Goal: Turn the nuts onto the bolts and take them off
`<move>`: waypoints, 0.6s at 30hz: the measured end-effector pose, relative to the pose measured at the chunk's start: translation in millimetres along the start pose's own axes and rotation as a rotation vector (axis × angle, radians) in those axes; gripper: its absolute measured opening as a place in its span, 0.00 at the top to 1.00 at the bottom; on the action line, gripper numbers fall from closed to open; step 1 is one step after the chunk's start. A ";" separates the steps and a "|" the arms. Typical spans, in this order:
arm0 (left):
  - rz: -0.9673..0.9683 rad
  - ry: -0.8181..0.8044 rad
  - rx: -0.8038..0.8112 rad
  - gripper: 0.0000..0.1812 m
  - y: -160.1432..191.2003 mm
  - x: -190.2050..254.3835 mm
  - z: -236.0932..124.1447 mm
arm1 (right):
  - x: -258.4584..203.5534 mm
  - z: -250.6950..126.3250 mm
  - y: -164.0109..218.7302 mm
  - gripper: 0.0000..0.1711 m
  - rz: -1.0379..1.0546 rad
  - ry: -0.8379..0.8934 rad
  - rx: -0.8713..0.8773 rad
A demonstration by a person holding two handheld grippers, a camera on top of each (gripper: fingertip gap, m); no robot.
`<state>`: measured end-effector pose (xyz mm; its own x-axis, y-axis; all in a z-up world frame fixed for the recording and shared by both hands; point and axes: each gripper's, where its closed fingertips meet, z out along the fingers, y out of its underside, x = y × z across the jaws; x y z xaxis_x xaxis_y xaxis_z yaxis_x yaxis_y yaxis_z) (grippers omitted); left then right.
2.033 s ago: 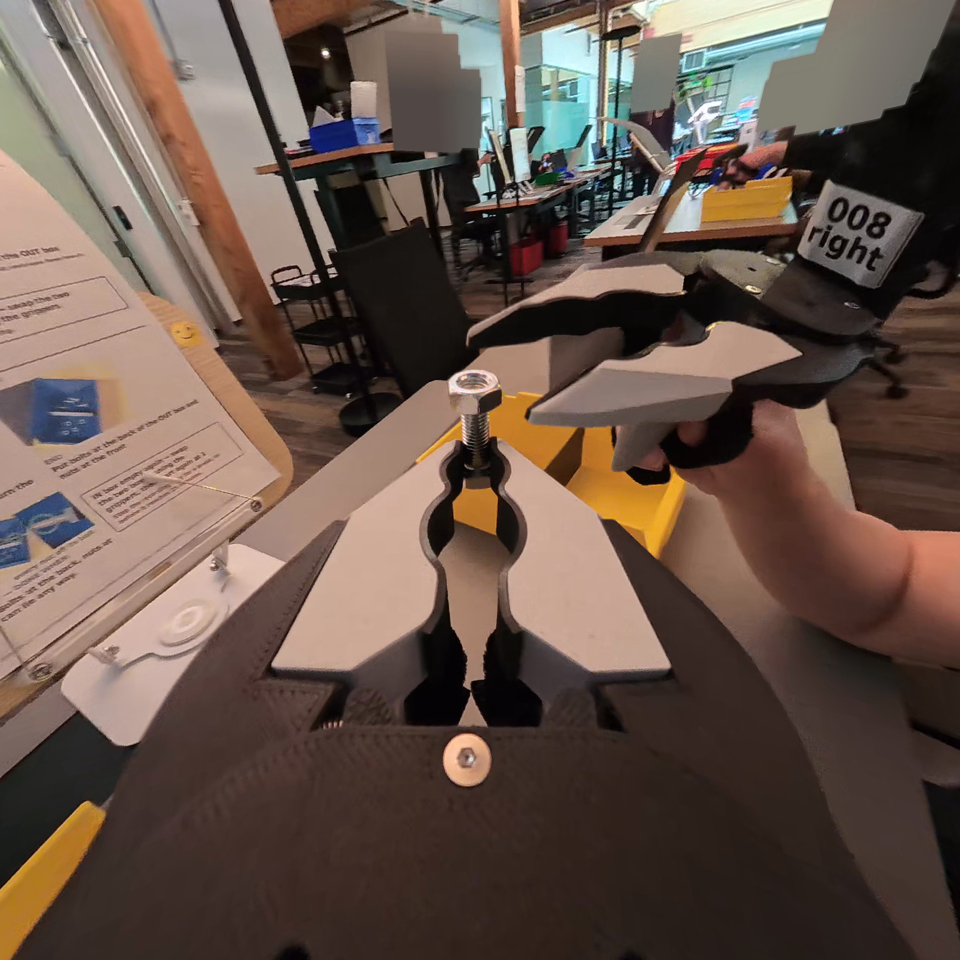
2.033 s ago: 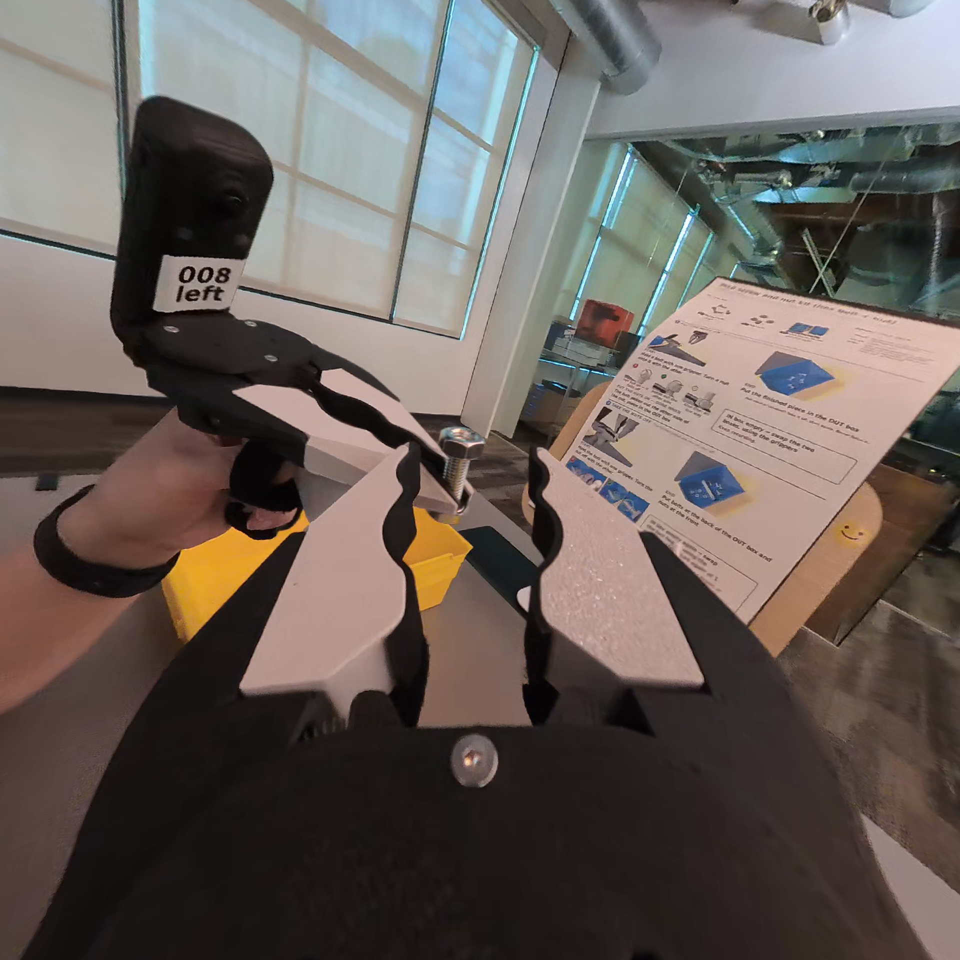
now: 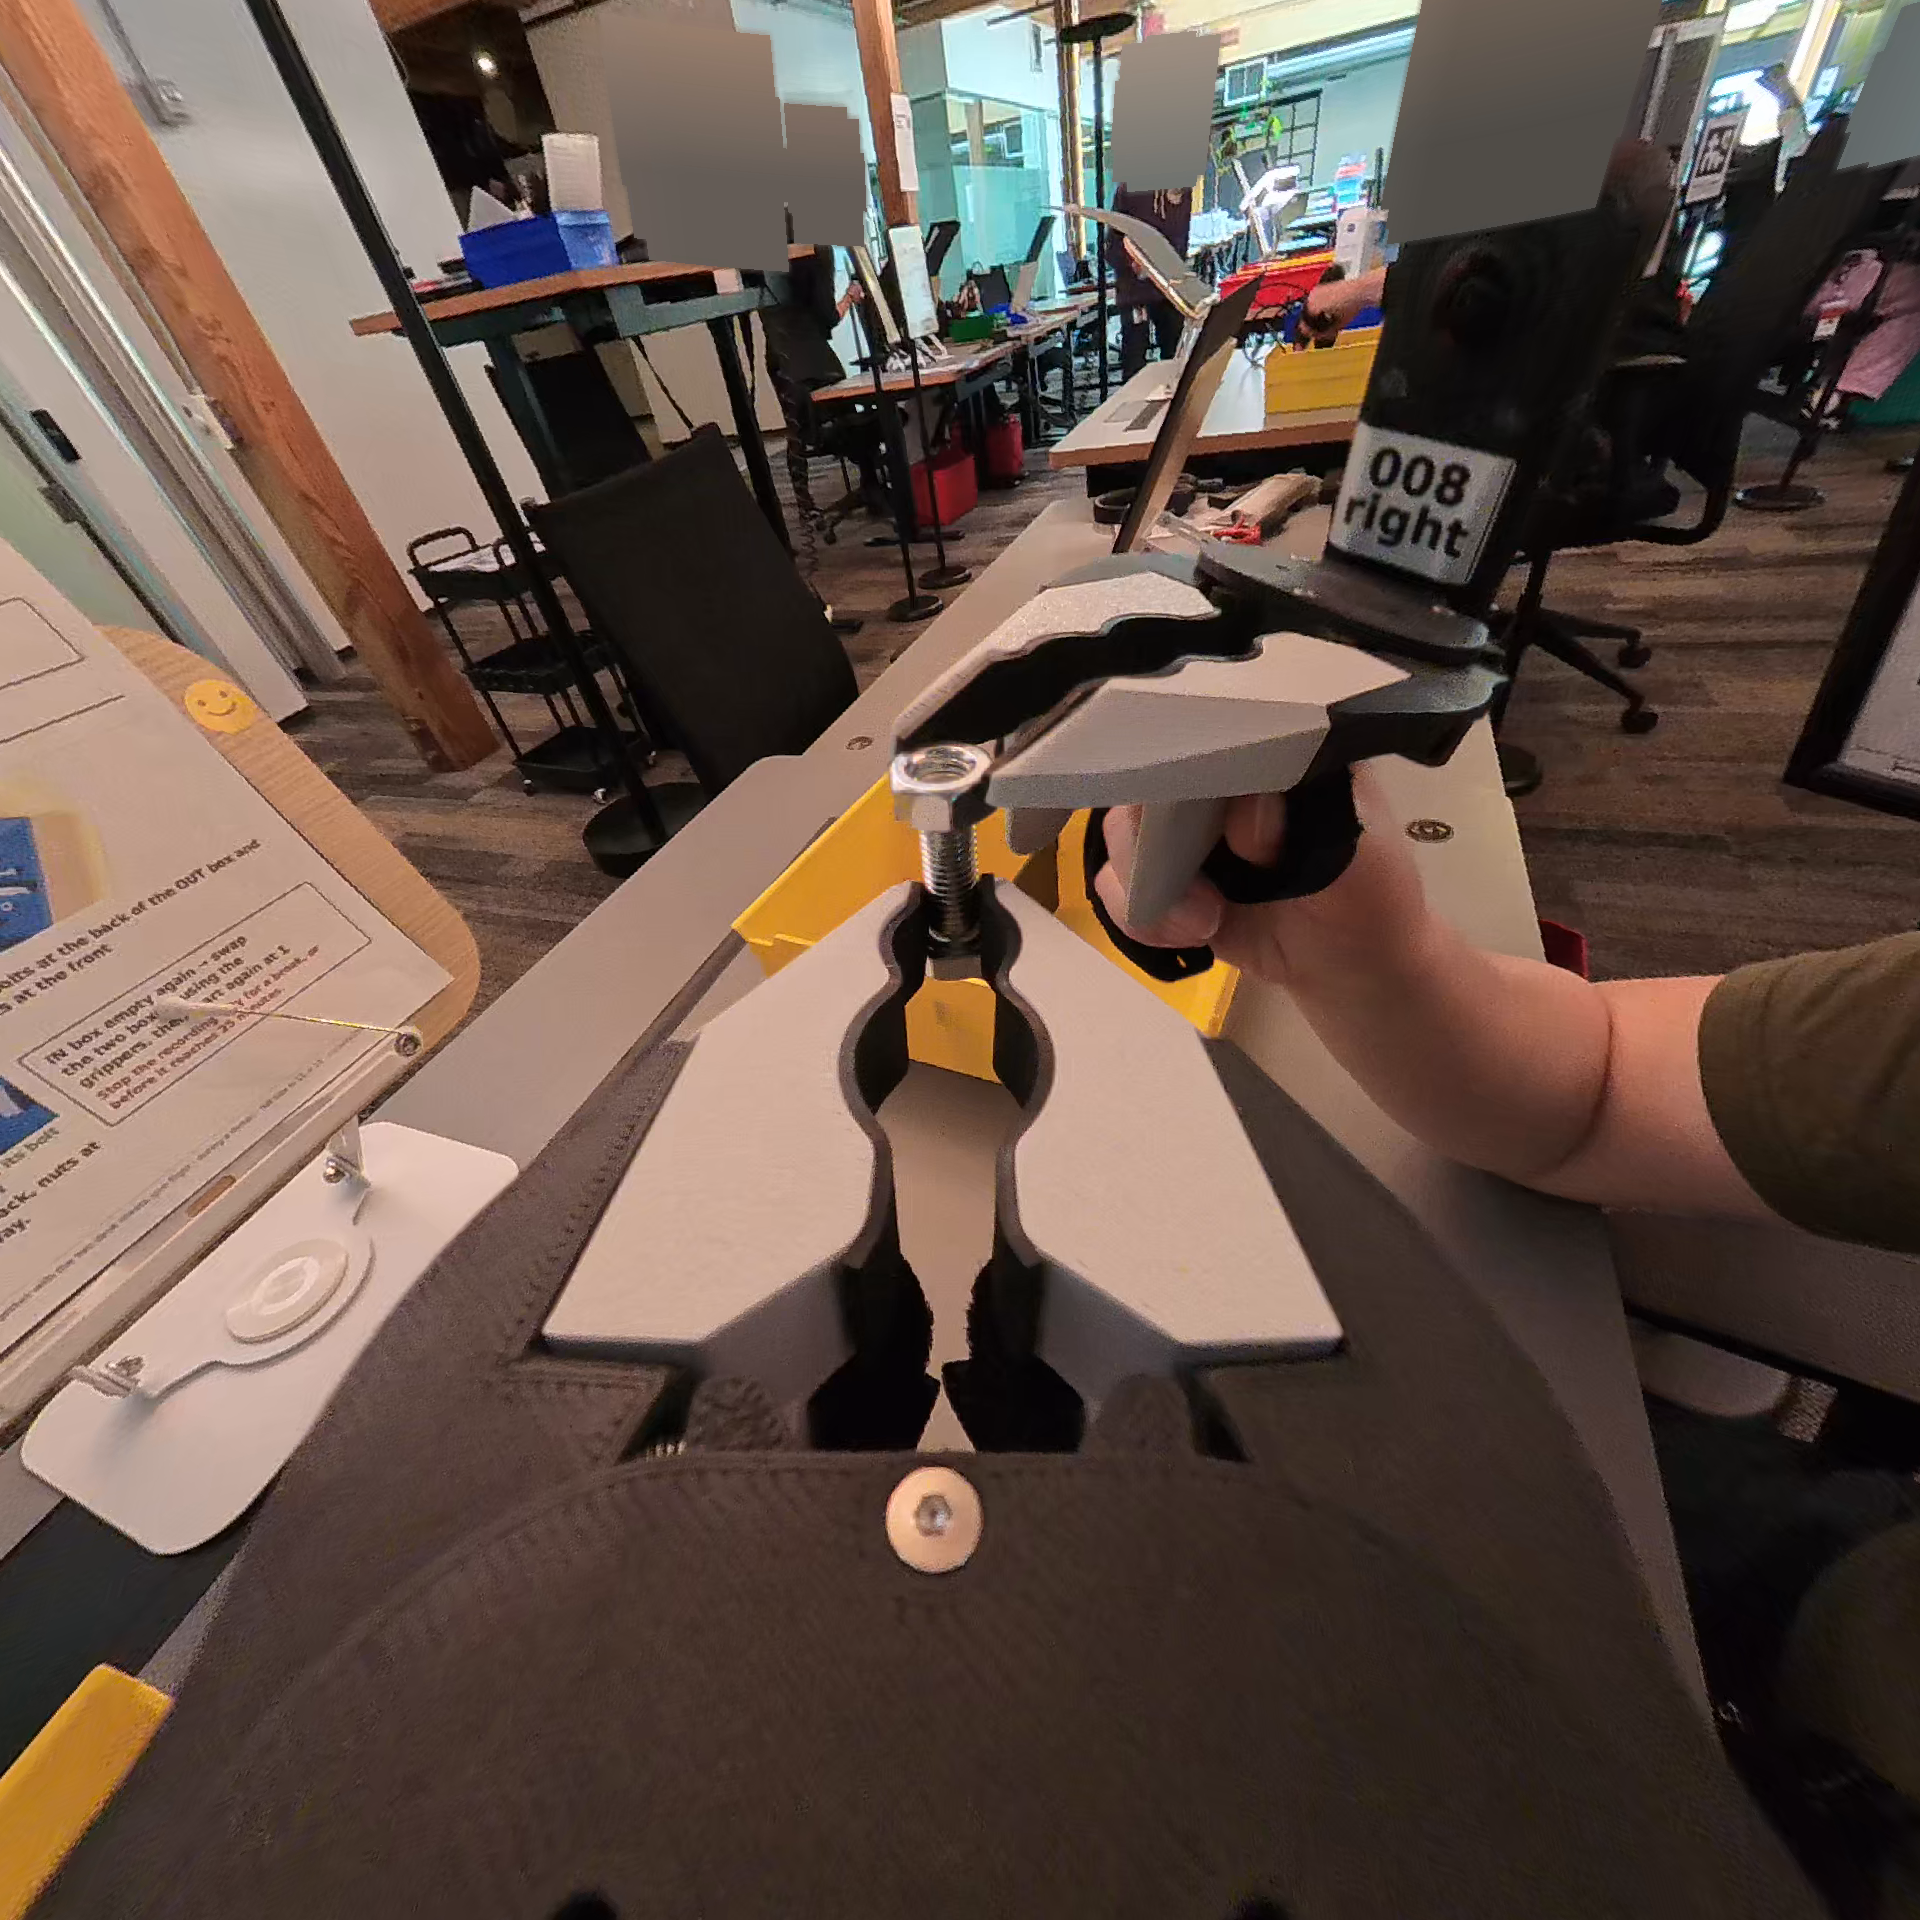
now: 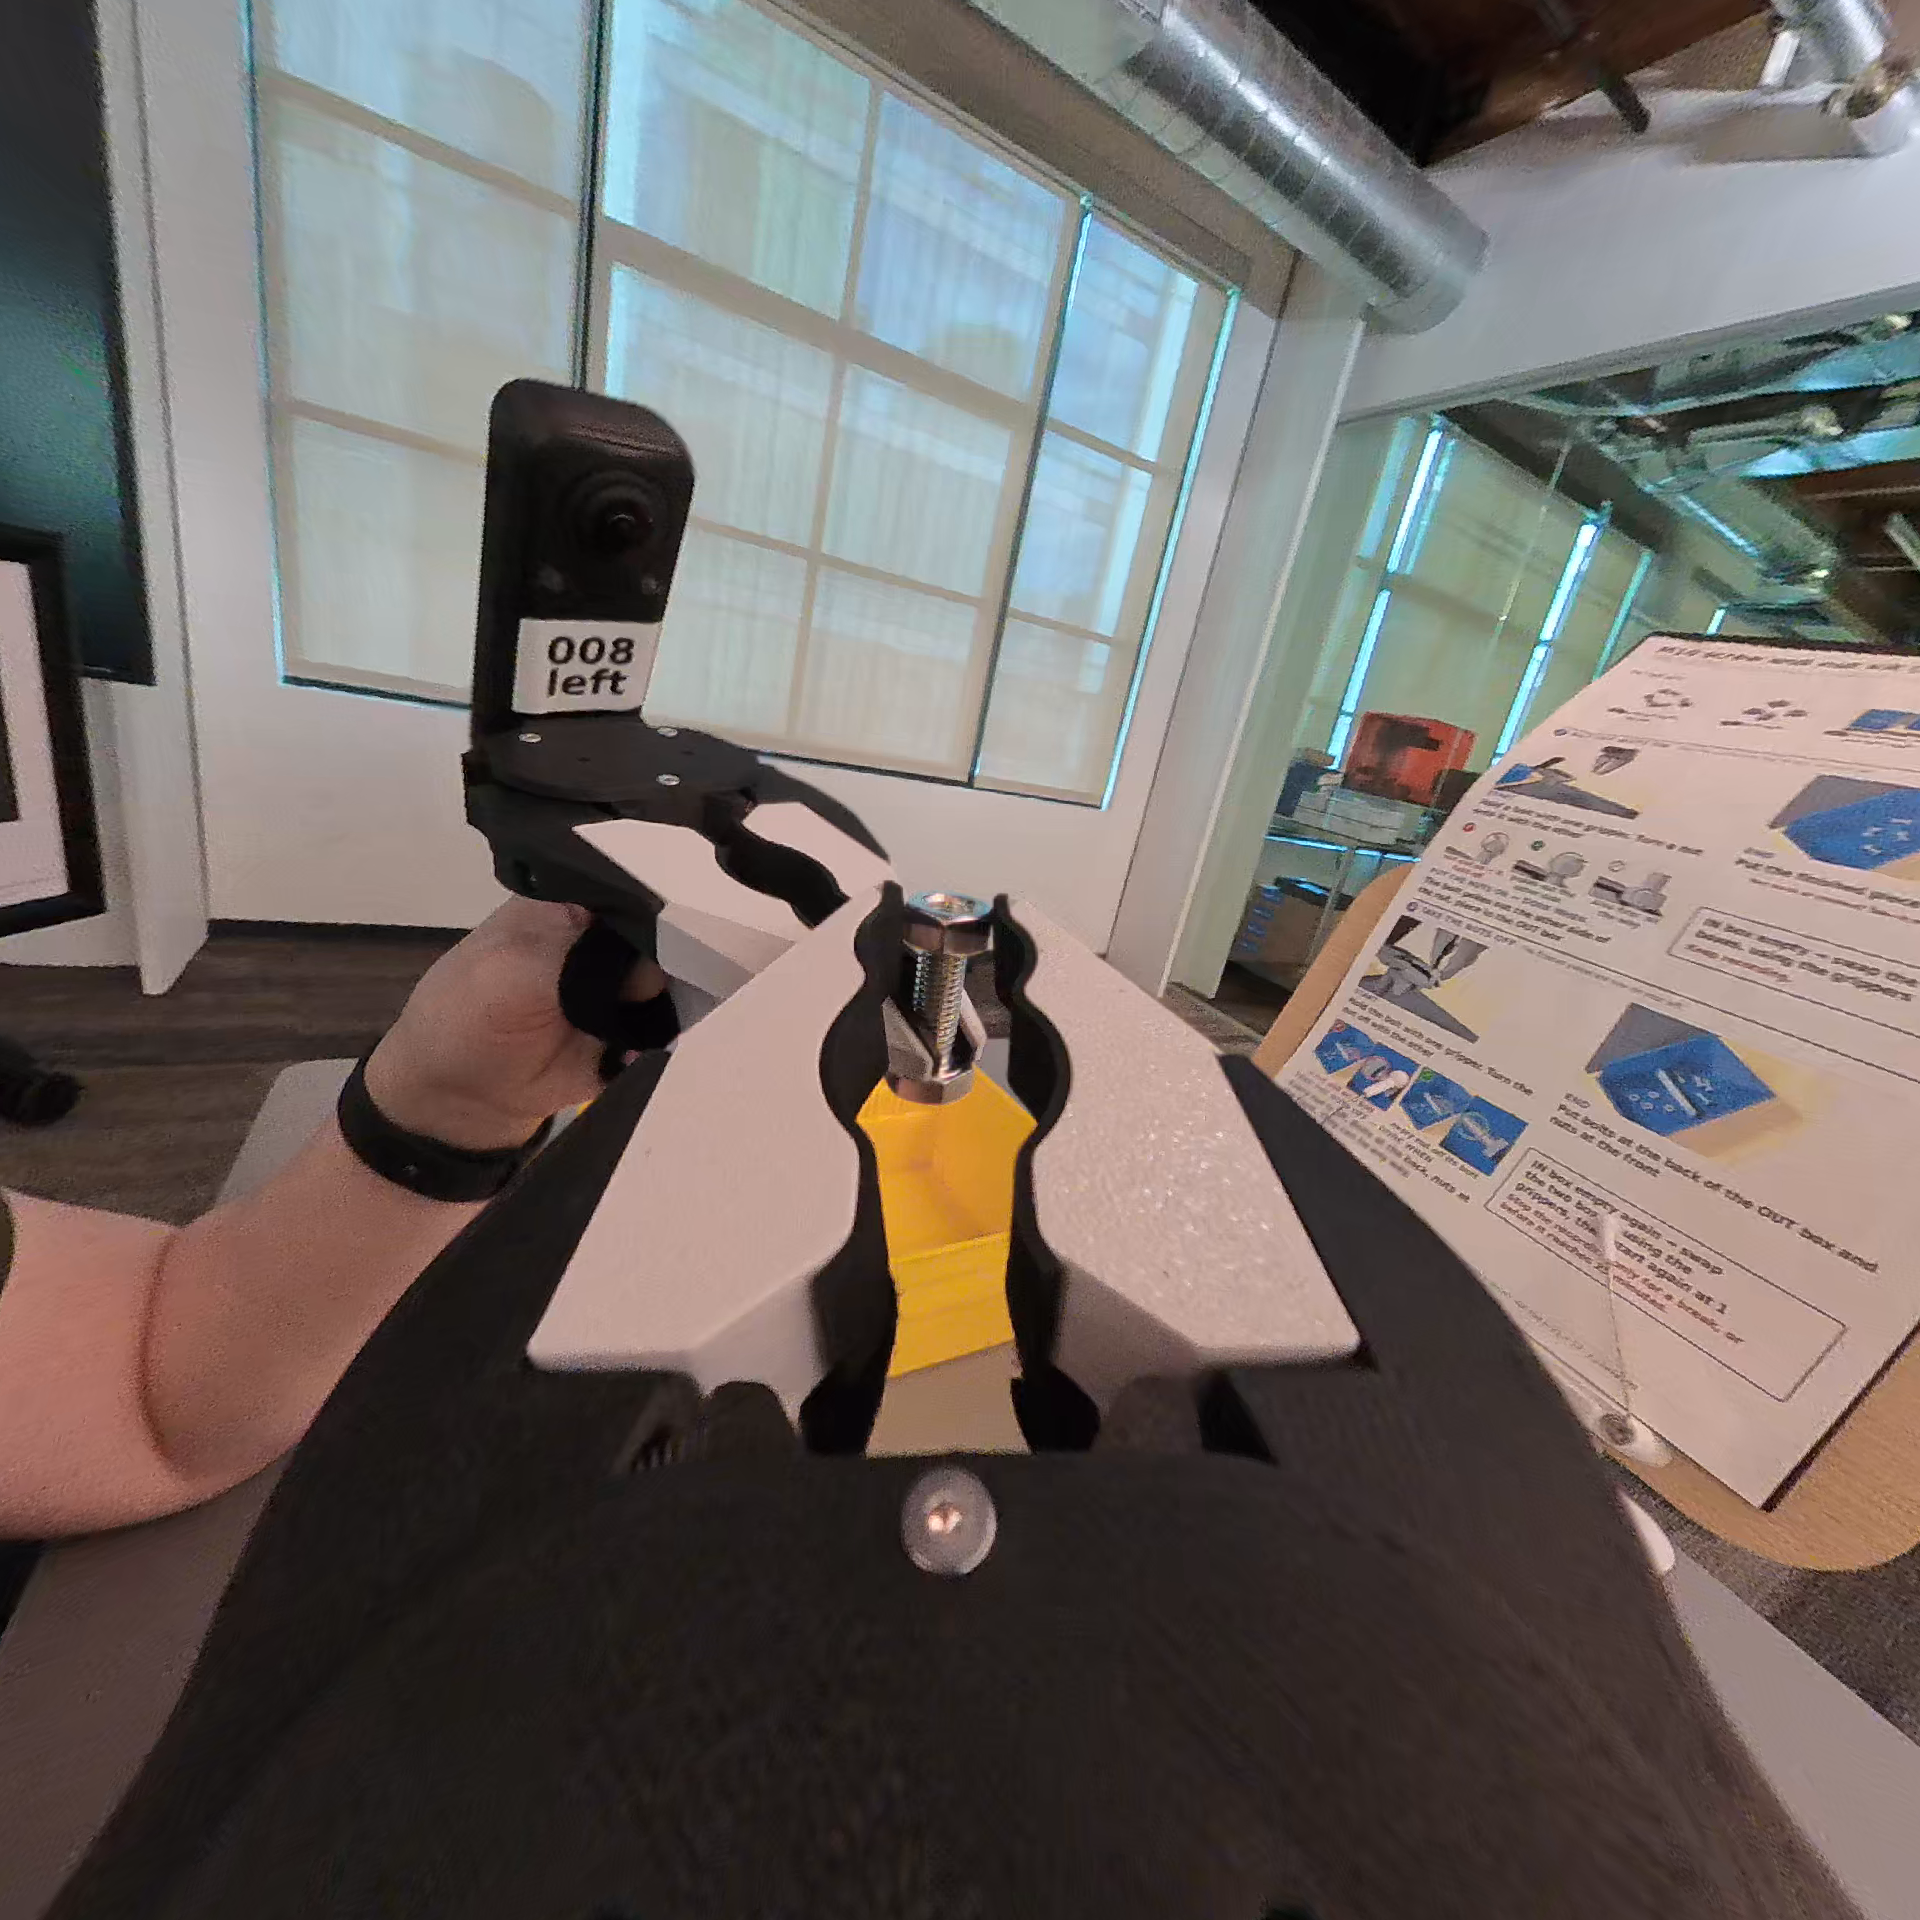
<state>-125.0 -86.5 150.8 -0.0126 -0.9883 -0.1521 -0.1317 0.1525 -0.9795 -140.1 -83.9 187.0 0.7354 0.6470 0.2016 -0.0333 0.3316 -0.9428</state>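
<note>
While bolt head (image 4: 932, 1077) shows, nut (image 4: 943, 916) seemingly pinched

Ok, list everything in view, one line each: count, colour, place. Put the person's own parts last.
bolt: one, silver, upright, lower end clamped in the left gripper's tips.
nut: one, silver, at the bolt's top, between the right gripper's tips.
yellow bin: one, on the table under the bolt.
table: one, grey.
instruction sheet: one, white with blue pictures, on a wooden stand beside the table.
white base plate: one, under the stand.
left gripper: one, grey and black, shut on the bolt.
right gripper: one, grey and black, closed on the nut.
hands: two, one gripping each handle.
</note>
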 end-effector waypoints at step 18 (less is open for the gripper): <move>-0.001 0.117 0.028 0.96 -4.5 14.8 -2.1 | -2.9 -9.4 -5.9 0.79 0.261 -0.312 0.091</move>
<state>-126.7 -101.9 153.2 -0.1279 -0.9824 -0.1360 -0.1045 0.1497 -0.9832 -135.7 -94.2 189.5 0.4545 0.8897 0.0431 -0.2609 0.1792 -0.9486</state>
